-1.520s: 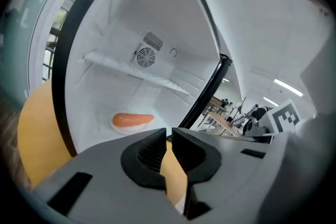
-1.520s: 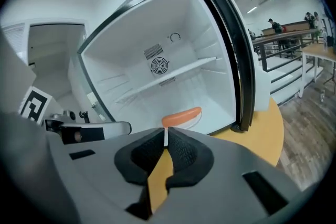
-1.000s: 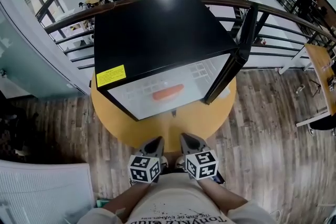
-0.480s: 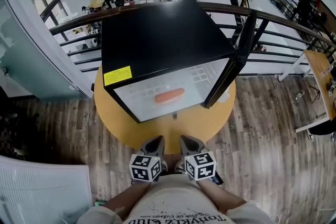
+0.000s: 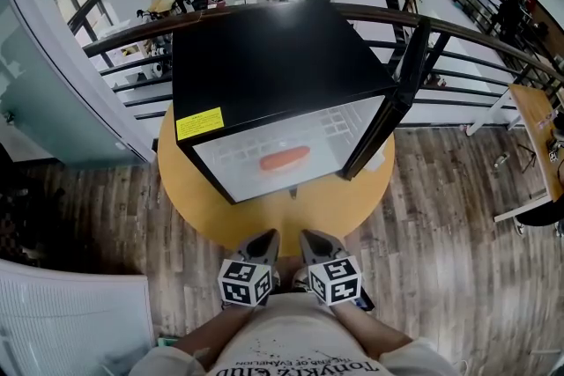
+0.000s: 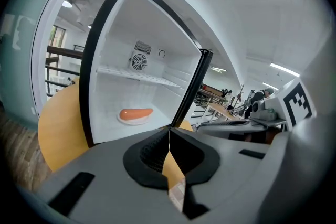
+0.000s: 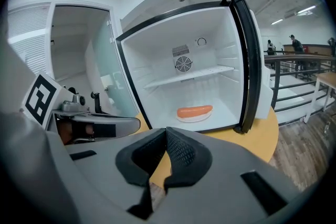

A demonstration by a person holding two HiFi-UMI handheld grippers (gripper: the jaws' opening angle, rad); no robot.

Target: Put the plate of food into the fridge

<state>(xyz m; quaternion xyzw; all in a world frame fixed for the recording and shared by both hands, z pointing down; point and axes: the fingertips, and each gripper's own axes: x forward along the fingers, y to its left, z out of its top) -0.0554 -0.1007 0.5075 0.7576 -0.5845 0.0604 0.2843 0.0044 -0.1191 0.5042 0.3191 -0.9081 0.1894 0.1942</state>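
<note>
A white plate with an orange sausage (image 5: 284,159) lies on the floor of the open black mini fridge (image 5: 264,57); I also see the plate (image 6: 135,113) in the left gripper view and the plate (image 7: 195,112) in the right gripper view. The fridge door (image 5: 388,106) stands swung out to the right. My left gripper (image 5: 263,240) and right gripper (image 5: 314,239) are side by side close to my body, at the near edge of the table and well short of the fridge. Both are shut with nothing in them: left gripper (image 6: 169,136), right gripper (image 7: 165,136).
The fridge stands on a round yellow table (image 5: 291,211) on a wood floor. A black railing (image 5: 476,31) runs behind the fridge and to the right. A white slatted panel (image 5: 70,321) is at the lower left, and a wooden desk (image 5: 542,114) at the far right.
The head view has shifted slightly. Both grippers stay shut in nearly the same place near my body, and the plate has not moved.
</note>
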